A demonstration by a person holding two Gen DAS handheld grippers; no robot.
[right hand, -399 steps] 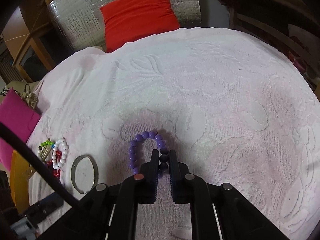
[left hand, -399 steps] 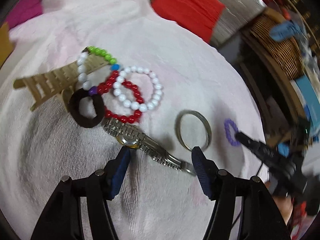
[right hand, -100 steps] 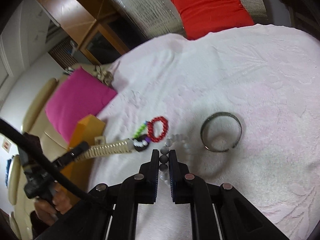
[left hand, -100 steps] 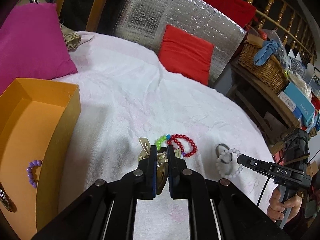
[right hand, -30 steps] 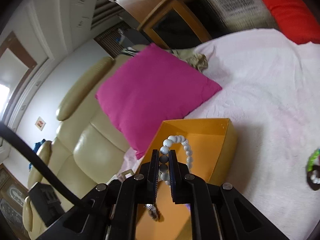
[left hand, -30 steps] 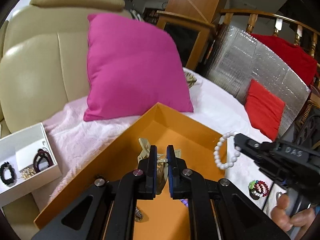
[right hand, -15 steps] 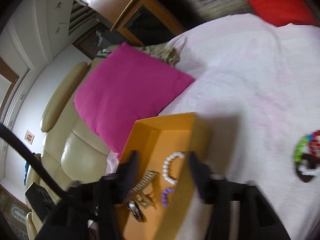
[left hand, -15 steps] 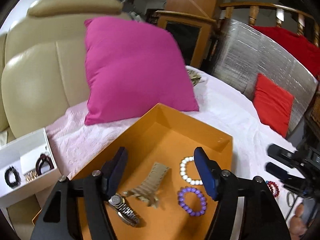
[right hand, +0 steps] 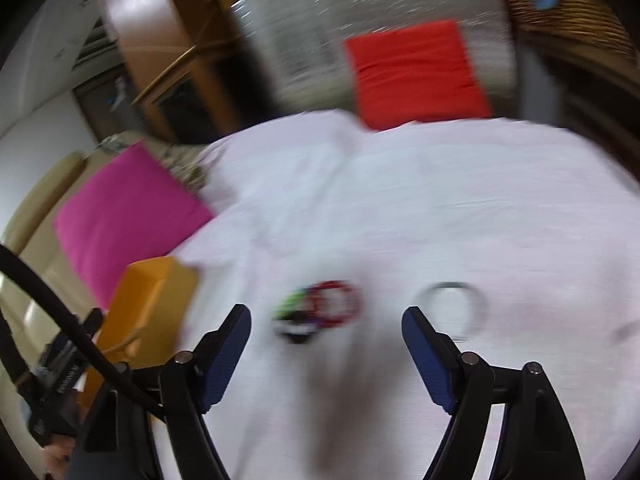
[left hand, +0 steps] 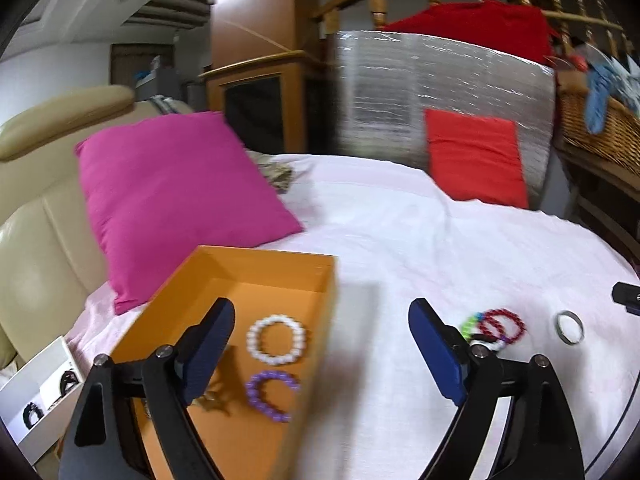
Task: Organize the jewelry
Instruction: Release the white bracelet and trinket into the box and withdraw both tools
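Lying ahead between right tongs [right hand: 326, 344]: red bracelet [right hand: 334, 304].

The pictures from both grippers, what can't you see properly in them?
- Clip in the box, left view: mostly hidden behind the left gripper finger.
- Bead pile and bangle, right view: smeared by motion blur, so single pieces are unclear.
- Items in the white tray, left view: too small and cut off by the edge.

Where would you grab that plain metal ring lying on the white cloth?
The metal bangle lies flat and apart from the bead pile, so I'd come straight down with the open right gripper and pinch one side of the rim, one finger inside the hoop, one outside.
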